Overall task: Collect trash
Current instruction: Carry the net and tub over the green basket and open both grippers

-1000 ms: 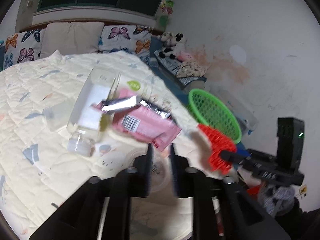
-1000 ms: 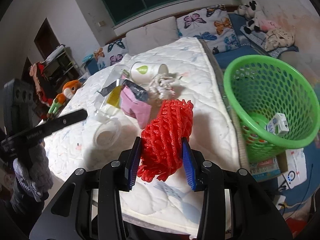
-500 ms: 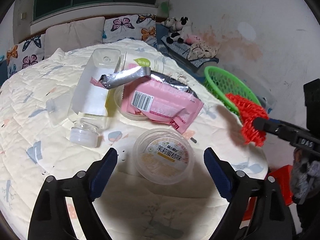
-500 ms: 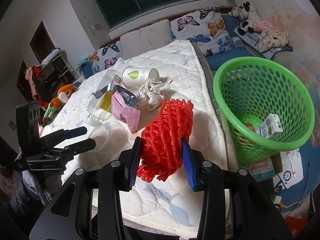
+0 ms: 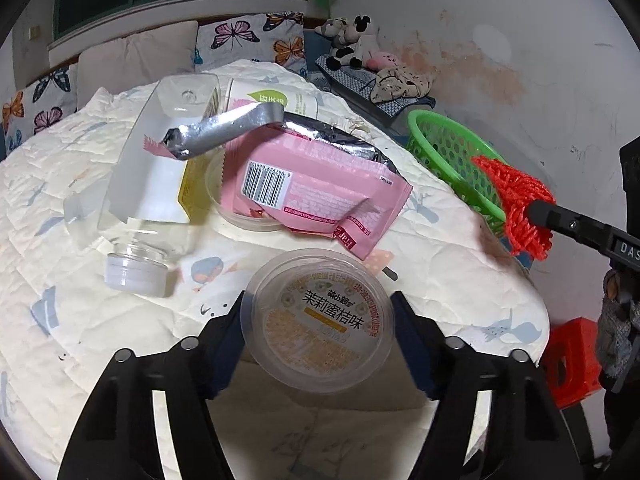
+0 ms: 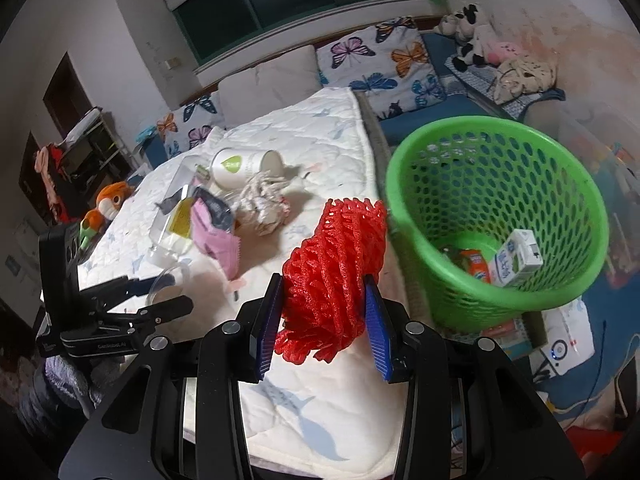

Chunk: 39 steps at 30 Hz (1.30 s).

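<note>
My right gripper (image 6: pixel 325 322) is shut on a red foam net (image 6: pixel 334 268), held above the bed's edge just left of the green basket (image 6: pixel 560 292); the net also shows in the left wrist view (image 5: pixel 516 204). My left gripper (image 5: pixel 318 336) is open, its pads on both sides of a round clear plastic cup (image 5: pixel 318 328) lying on the quilt. Beyond it lie a pink wrapper (image 5: pixel 316 196), a clear bottle (image 5: pixel 156 188) and a white paper cup (image 5: pixel 272 100).
The basket holds a milk carton (image 6: pixel 516 258) and an orange packet (image 6: pixel 474 264). A crumpled paper wad (image 6: pixel 264 204) lies on the bed (image 6: pixel 332 136). Butterfly pillows line the far side. Boxes and a blue mat lie on the floor by the basket.
My left gripper opened from shut and moved forward, so the clear cup now sits between its pads. My right gripper carried the red net closer to the basket.
</note>
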### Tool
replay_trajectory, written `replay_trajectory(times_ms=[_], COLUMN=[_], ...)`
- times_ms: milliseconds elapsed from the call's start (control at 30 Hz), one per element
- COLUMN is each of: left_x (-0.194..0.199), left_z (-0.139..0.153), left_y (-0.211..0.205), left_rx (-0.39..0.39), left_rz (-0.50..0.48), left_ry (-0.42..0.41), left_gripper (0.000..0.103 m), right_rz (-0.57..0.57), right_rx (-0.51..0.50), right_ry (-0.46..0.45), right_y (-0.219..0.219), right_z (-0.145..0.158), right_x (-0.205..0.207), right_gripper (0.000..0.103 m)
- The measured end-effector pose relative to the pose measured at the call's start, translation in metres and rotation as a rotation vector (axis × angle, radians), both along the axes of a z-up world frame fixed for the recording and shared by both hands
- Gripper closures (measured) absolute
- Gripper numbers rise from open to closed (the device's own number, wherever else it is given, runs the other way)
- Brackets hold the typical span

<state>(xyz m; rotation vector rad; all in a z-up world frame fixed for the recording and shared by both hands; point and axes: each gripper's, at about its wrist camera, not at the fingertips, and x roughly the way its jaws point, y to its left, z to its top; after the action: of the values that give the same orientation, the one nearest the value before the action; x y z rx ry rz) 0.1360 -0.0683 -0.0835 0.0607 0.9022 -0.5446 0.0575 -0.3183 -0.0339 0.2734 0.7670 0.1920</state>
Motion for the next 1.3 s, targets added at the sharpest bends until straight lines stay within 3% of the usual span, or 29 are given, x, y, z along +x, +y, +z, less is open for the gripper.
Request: replay_trajectory(times_ms=[200,433,667,800,1000,1300], left_x=[-0.007,-0.012,0.005,0.022,0.048,0.074], left_z=[0.011,0.046,0.079,0.09,0.093,0.076], left_y=[0.0,-0.013,-0.06,-0.091,-0.14,-0.204], left_rx=[-0.018,-0.072,-0.109,-0.128,-0.136,-0.111], left_rz=[0.003,-0.038,-0.106,-0.141,-0.187,-0.233], left_ry=[-0.015,-0.064,-0.116,-0.119,-0.095,-0.04], left_gripper=[0.038,0.038,0.038,0.038,0.038,0.038], right_rz=[-0.064,-0.144,-0.192,-0.207,-0.235,-0.266], right_rx=[-0.01,-0.044,-0.064,-0.061,-0.053,-0.023], right_ry=[-0.01,0.002,0.028,0.037,0.027,-0.002], right_y=[-0.026,-0.063,-0.093,-0.107,-0.125,-0.137], right_z=[0.002,-0.003,-0.017,-0.022,-0.023,-0.017], right_x=[0.007,0.027,0.049,0.057,0.052,0.023], right_gripper=[0.063,0.061,0.058,0.049,0.038,0.038])
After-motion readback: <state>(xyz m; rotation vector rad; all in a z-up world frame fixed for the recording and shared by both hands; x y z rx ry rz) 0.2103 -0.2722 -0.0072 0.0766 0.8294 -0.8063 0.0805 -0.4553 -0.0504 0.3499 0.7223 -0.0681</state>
